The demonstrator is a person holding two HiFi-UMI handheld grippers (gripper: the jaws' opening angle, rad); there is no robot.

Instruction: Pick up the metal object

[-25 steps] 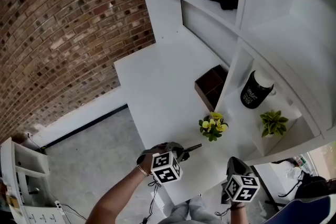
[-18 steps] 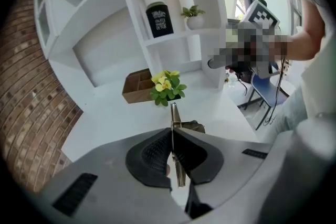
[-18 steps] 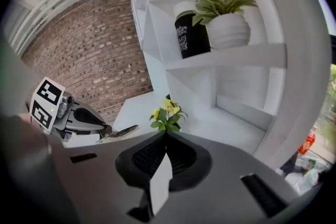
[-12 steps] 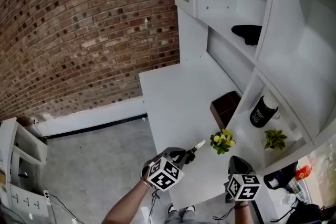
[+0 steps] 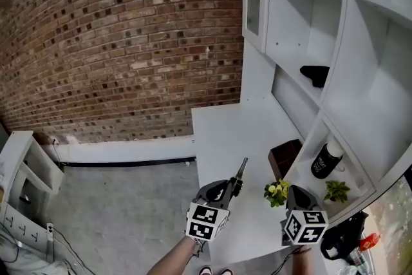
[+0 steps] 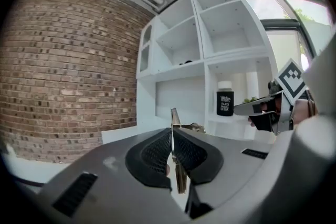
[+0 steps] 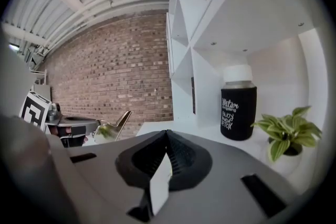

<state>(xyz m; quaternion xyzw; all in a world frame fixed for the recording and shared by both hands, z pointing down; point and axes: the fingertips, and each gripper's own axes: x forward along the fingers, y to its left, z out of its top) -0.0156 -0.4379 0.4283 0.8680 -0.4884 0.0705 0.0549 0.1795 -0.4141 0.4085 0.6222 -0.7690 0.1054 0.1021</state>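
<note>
My left gripper (image 5: pixel 232 188) is shut on a thin flat metal object (image 5: pixel 242 170), held above the white table (image 5: pixel 222 129) near its front. In the left gripper view the metal object (image 6: pixel 175 119) shows edge-on, clamped between the black pads (image 6: pixel 156 155) and sticking out past the tips. My right gripper (image 5: pixel 297 195) hovers to the right, beside the yellow flowers (image 5: pixel 277 191). Its jaws are together in the right gripper view (image 7: pixel 167 134), with a pale sliver at the seam that I cannot identify. From there the left gripper (image 7: pixel 73 127) and metal object (image 7: pixel 119 119) appear at the left.
White shelving stands on the right, holding a black bottle with a white cap (image 5: pixel 324 161), a small green plant (image 5: pixel 335 190) and a dark item (image 5: pixel 315 75) higher up. A brown open box (image 5: pixel 284 158) sits on the table by the shelf. A brick wall (image 5: pixel 116 42) is behind.
The head view has swung upward toward the brick wall. My left gripper has tilted the metal object up, so it now points away along the table. The right gripper stays beside it.
</note>
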